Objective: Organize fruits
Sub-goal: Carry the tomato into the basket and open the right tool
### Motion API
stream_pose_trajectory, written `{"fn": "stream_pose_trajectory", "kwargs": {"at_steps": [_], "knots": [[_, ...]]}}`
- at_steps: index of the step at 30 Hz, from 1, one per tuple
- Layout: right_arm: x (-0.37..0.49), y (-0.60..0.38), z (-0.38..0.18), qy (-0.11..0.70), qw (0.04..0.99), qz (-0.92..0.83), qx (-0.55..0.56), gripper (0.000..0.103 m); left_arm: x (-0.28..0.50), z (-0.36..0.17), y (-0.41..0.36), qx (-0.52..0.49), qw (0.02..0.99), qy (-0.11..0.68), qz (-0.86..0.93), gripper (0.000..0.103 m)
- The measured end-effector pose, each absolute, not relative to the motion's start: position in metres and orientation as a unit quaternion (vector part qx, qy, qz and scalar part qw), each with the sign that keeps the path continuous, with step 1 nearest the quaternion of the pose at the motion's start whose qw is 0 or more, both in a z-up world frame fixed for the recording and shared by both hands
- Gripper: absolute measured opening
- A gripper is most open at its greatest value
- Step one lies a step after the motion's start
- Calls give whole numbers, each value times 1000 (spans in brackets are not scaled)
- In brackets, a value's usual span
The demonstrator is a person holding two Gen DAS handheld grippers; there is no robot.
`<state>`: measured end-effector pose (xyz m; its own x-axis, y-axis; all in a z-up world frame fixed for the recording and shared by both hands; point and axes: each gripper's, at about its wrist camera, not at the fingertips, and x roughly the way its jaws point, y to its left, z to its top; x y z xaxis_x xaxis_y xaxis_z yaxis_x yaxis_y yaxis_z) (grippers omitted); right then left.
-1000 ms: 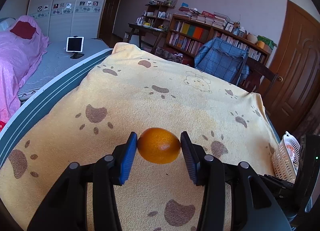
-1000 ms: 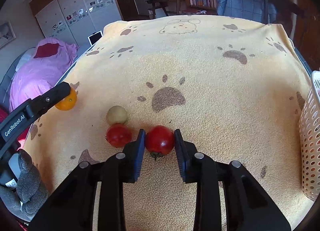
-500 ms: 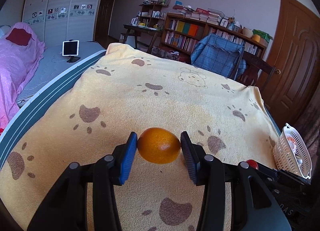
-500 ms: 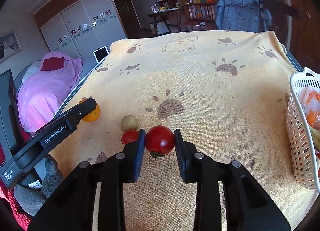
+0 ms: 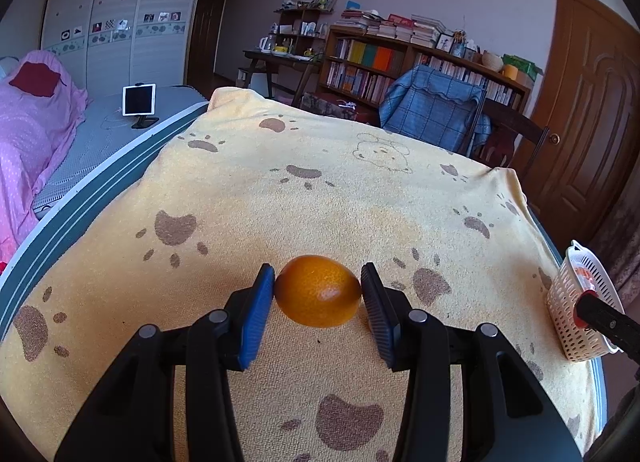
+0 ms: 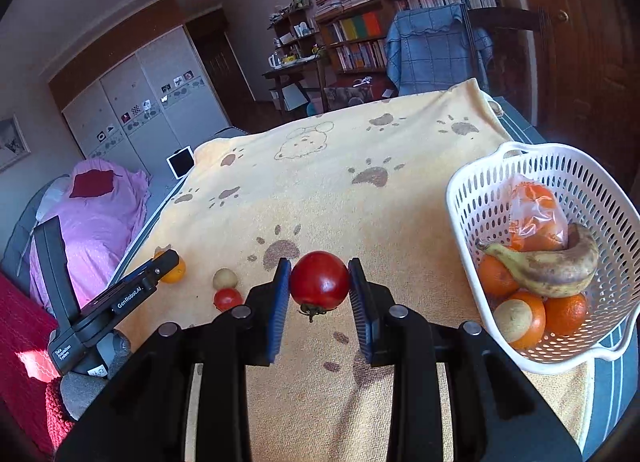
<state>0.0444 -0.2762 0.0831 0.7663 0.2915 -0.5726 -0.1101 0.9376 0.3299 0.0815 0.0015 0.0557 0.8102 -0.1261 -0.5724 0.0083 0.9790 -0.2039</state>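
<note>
Left gripper (image 5: pixel 318 290): pads clamped on orange (image 5: pixel 318 291), held above blanket (image 5: pixel 360 190). Right gripper (image 6: pixel 319 282): clamped on tomato (image 6: pixel 319 280), lifted, presumably bound for white basket (image 6: pixel 472 198), right, already holding fruit.

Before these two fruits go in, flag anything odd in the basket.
The banana in the white basket is heavily browned and mottled, looking overripe. One orange sits wrapped in a clear plastic bag, unlike the loose oranges around it. Nothing has spilled and the basket stands upright.
</note>
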Motion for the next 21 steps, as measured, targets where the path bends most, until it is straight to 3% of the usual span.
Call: {"fn": "stream_pose_trajectory", "kwargs": {"at_steps": [21], "knots": [[0,-390,82,301,934,-18,194,30,83,52,-5,-90,946,309,-43,45]]}}
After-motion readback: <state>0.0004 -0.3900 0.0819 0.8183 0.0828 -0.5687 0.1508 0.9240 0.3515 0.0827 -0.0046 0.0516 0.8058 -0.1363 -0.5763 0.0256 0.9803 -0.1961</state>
